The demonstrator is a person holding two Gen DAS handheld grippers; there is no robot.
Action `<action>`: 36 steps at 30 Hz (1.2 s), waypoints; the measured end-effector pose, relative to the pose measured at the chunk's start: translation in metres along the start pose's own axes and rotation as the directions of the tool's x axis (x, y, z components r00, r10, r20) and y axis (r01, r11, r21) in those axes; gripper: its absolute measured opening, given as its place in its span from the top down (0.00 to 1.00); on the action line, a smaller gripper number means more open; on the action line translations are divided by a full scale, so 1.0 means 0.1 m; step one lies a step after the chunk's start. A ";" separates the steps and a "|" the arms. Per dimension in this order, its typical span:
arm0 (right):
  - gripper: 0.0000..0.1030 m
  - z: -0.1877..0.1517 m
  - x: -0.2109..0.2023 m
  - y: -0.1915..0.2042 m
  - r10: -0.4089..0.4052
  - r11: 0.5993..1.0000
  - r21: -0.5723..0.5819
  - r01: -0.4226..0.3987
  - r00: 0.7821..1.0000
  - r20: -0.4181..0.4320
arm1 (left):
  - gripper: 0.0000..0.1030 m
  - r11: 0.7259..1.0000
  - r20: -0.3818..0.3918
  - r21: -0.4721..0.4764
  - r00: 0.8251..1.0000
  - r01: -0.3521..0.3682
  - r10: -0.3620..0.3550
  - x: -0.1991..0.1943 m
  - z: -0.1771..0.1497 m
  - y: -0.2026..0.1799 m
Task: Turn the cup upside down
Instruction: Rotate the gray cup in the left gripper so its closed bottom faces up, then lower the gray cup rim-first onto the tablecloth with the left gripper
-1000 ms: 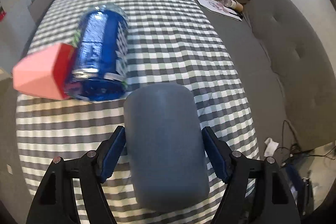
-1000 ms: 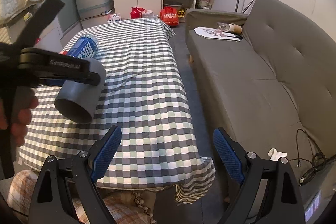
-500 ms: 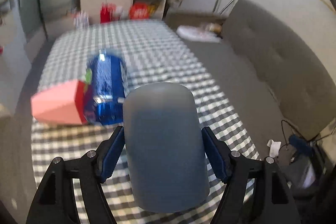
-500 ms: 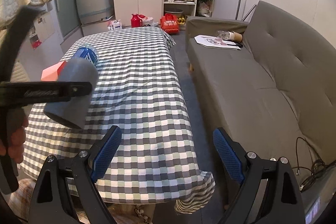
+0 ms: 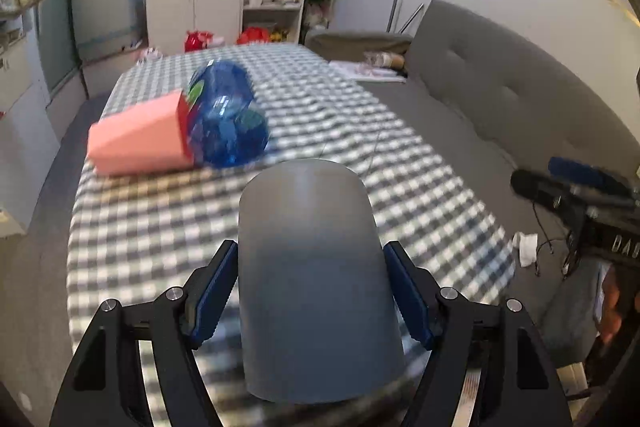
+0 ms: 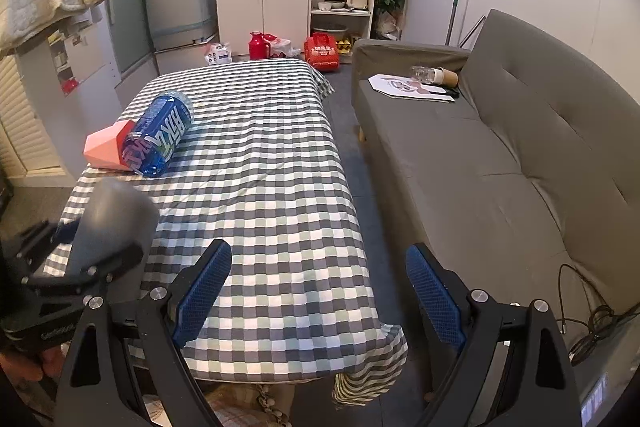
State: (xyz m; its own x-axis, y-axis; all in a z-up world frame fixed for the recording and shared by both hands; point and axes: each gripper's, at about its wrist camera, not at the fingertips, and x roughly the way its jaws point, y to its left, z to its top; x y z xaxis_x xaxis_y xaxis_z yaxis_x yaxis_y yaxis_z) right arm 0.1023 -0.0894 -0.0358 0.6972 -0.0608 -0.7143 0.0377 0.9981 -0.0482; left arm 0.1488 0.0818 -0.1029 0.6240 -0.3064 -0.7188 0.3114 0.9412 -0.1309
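one pink box (image 6: pixel 105 148) and one blue can (image 6: pixel 157 138) are seen lying touching on the table (image 6: pixel 272 187) | one grey cup (image 5: pixel 316 275) is pinched between the left gripper (image 5: pixel 310 301) jaws, held above the table's near end | right gripper (image 6: pixel 316 291) jaws are held spread, nothing between them

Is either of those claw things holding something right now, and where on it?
The left gripper holds the grey cup by its side walls. The right gripper is open, holding nothing.
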 end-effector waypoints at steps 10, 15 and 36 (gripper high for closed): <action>0.13 -0.01 -0.08 0.12 0.011 0.999 -0.031 -0.011 1.000 0.001 | 0.21 0.988 -0.294 -0.145 0.956 -0.042 -0.002 0.09 0.27 0.12; 0.13 -0.03 -0.07 0.16 0.015 0.999 -0.033 -0.015 1.000 -0.006 | 0.21 0.987 -0.396 -0.146 0.918 -0.065 0.002 0.32 0.47 0.12; 0.13 -0.06 0.00 0.05 0.003 1.000 -0.006 -0.003 1.000 -0.009 | 0.29 0.998 -0.062 -0.055 0.997 -0.038 0.035 -0.18 0.46 0.00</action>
State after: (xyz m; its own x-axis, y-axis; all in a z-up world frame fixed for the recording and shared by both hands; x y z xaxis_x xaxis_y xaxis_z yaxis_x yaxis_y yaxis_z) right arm 0.0979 -0.0841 -0.0401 0.6912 -0.0581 -0.7203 0.0314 0.9982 -0.0503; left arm 0.1703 0.0808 -0.0582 0.5892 -0.2639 -0.7637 0.2471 0.9587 -0.1407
